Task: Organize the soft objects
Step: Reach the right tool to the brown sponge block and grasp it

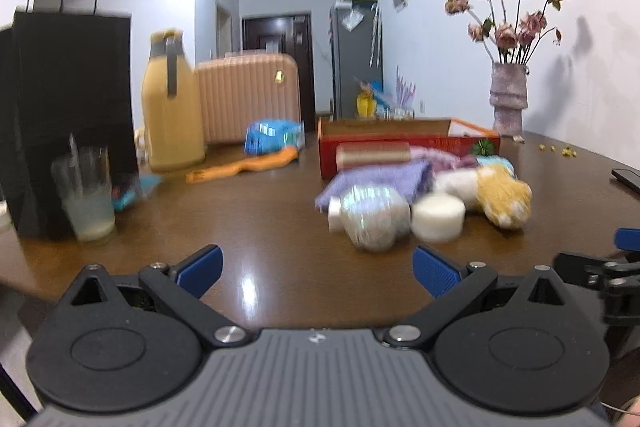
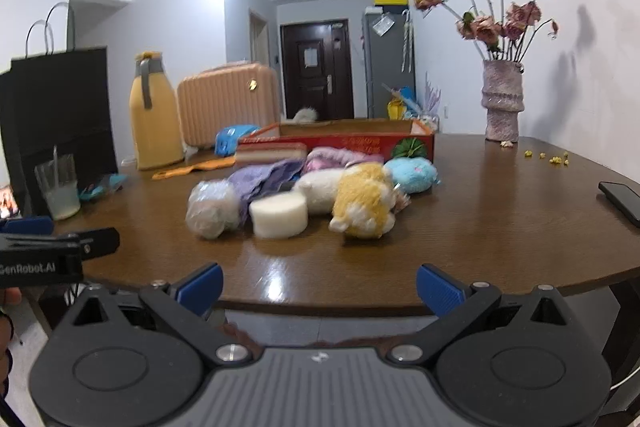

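Brown polished wood fills the view, the table (image 2: 500, 227) running wide under both cameras, and at its far side sits the red cardboard box (image 2: 344, 141), open-topped and looking like the place the soft things belong, though that is my read of the task. In front of the box lies the whole pile, touching or nearly so: a purple cloth (image 2: 264, 179) draped at the back, a yellow-and-white plush toy (image 2: 362, 203) on the right of the heap, a pale blue plush (image 2: 412, 175) behind it near the box corner, a crinkly wrapped bundle (image 2: 210, 209) at the left end, and a white round sponge (image 2: 279, 215) at the front. Nothing has been picked up yet. The right gripper (image 2: 319, 289) hangs at the near table edge with its blue pads spread wide and nothing between them; the left gripper (image 1: 317, 273) is likewise wide apart and empty, over the table short of the bundle. To start well, I'd take the front pieces first, sponge or plush, since they block the rest. Come in low and level, straddle the body of the piece, squeeze gently because these will compress and could slip, then lift clear before carrying over the box wall. Mind the glass (image 1: 86, 195) at far left.
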The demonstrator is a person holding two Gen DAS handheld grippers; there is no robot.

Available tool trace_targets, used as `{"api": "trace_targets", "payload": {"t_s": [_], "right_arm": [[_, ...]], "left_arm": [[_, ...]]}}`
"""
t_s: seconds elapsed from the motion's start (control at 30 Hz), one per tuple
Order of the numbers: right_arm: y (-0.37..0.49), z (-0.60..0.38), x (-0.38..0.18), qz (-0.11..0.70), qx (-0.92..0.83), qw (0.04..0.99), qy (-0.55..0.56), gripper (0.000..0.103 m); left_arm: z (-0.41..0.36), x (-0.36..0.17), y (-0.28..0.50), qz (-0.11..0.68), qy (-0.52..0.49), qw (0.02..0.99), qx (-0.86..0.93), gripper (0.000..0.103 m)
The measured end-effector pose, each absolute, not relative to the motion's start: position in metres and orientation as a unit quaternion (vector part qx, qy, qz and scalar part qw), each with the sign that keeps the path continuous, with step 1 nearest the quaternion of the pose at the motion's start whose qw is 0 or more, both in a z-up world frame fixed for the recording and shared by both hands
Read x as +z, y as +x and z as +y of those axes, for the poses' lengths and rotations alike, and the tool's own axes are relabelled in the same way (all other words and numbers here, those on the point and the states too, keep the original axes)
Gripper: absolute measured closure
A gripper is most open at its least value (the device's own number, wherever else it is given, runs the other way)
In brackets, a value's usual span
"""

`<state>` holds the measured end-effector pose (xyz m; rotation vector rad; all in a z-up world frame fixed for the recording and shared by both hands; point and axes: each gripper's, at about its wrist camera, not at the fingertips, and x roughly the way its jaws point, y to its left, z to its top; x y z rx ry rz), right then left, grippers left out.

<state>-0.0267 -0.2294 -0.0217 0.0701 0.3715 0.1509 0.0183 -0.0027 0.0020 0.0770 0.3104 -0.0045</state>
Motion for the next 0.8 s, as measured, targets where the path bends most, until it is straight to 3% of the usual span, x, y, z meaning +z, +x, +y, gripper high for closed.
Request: {"api": "trace_targets", "payload": {"t_s": [0.3, 0.57, 0.8], "right_arm": [[0.037, -0.262, -0.018, 0.176, 0.071, 0.978, 0.082, 0.000], [0.080, -0.233, -0.006, 0.157, 0.105, 0.982, 0.020, 0.000], [0.123, -0.234, 0.006, 0.174, 0.098, 0.979, 0.042, 0.015]], "left_arm": [[-0.010, 0.010, 0.092, 0.189, 0.024, 0.981, -0.031, 0.000], [-0.019, 0.003, 0.138, 0.219, 0.008, 0.975, -0.045, 0.000], [-0.022, 0.021, 0.176, 0.202, 0.005, 0.977, -0.063, 0.000]]}}
